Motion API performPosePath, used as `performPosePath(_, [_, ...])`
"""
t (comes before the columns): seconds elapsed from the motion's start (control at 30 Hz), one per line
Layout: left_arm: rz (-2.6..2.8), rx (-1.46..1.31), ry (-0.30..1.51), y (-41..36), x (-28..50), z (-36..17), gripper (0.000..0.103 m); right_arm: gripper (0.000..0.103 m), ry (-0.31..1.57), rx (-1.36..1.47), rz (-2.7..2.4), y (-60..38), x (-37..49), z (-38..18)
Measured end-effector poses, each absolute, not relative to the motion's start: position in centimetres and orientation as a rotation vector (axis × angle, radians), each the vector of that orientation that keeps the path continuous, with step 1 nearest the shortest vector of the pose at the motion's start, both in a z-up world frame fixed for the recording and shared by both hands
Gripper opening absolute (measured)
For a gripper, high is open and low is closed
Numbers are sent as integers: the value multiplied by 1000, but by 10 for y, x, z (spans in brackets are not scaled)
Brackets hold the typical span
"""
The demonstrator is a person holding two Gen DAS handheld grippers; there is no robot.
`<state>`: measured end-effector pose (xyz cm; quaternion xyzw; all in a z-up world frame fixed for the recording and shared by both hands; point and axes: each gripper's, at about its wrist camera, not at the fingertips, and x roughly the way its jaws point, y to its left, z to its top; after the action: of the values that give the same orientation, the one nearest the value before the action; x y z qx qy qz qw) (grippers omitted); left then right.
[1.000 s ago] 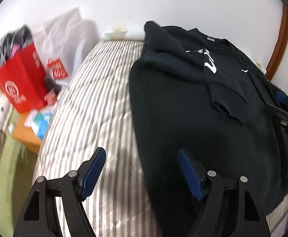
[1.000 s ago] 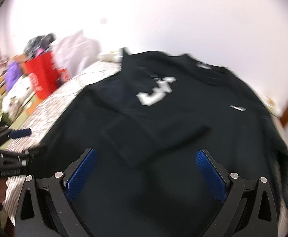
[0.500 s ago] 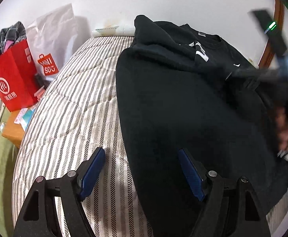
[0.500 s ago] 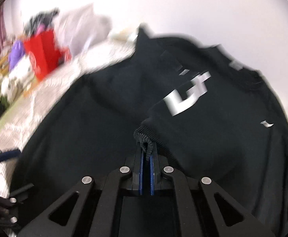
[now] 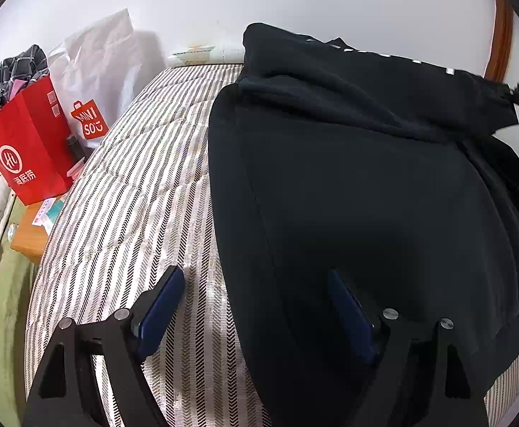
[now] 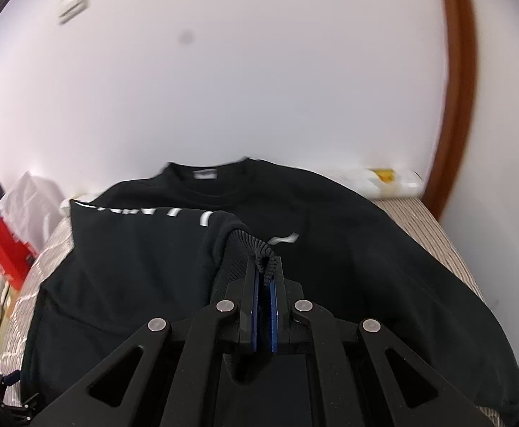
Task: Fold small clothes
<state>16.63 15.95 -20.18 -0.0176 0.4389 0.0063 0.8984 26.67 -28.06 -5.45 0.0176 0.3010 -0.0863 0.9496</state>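
Note:
A black sweatshirt (image 5: 348, 178) with white print lies chest-up on the striped bed (image 5: 135, 195). My right gripper (image 6: 263, 267) is shut on the ribbed sleeve cuff (image 6: 248, 245) and holds it lifted above the sweatshirt's (image 6: 366, 249) chest. In the left wrist view that sleeve stretches across the top of the garment to the far right edge. My left gripper (image 5: 254, 272) hovers low over the sweatshirt's left side edge, its jaws opening. One finger is over the stripes, the other over the black cloth, and neither pad presses on anything.
A red paper bag (image 5: 28, 149) and a white shopping bag (image 5: 106, 60) stand left of the bed beside a heap of clothes. A white wall runs behind the bed. A brown wooden frame (image 6: 455, 106) rises at the right.
My right gripper shut on the sleeve cuff, then lifted it and pulled the sleeve across the chest to the right. My left gripper sank slightly and stays at the garment's left edge.

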Motion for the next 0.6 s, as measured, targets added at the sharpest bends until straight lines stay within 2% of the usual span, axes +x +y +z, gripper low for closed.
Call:
performPosePath(0.3, [34, -39, 915, 161, 167, -203, 88, 5, 648, 168, -220, -329, 261, -80])
performPosePath(0.43, [37, -43, 915, 161, 167, -203, 89, 9, 735, 145, -285, -342, 275, -107])
performPosePath(0.53, [42, -41, 916, 161, 166, -203, 89, 20, 780, 99, -338, -348, 270, -118])
performPosePath(0.6, [45, -47, 914, 161, 163, -203, 89, 32, 789, 86, -337, -352, 259, -124])
